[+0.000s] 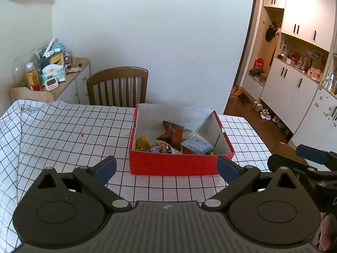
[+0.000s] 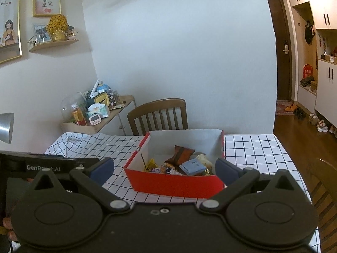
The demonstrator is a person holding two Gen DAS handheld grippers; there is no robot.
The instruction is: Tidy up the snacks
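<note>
A red box (image 1: pixel 172 164) with a white inside stands on the checked tablecloth; it also shows in the right wrist view (image 2: pixel 177 184). It holds several snack packets: an orange-brown one (image 1: pixel 171 133), a light blue one (image 1: pixel 197 145), a yellow one (image 1: pixel 142 143) and a purple one (image 1: pixel 154 149). The blue packet (image 2: pixel 192 166) and the brown one (image 2: pixel 181 154) show in the right wrist view too. My left gripper (image 1: pixel 166 168) is open and empty, just short of the box. My right gripper (image 2: pixel 164 168) is open and empty, in front of the box.
A wooden chair (image 1: pixel 118 86) stands behind the table. A cluttered side cabinet (image 1: pixel 52 78) is at the back left. The table's right edge (image 2: pixel 294 168) drops to a wooden floor, with white cupboards (image 1: pixel 294 84) beyond. Another chair's back (image 2: pixel 324 181) is at the right.
</note>
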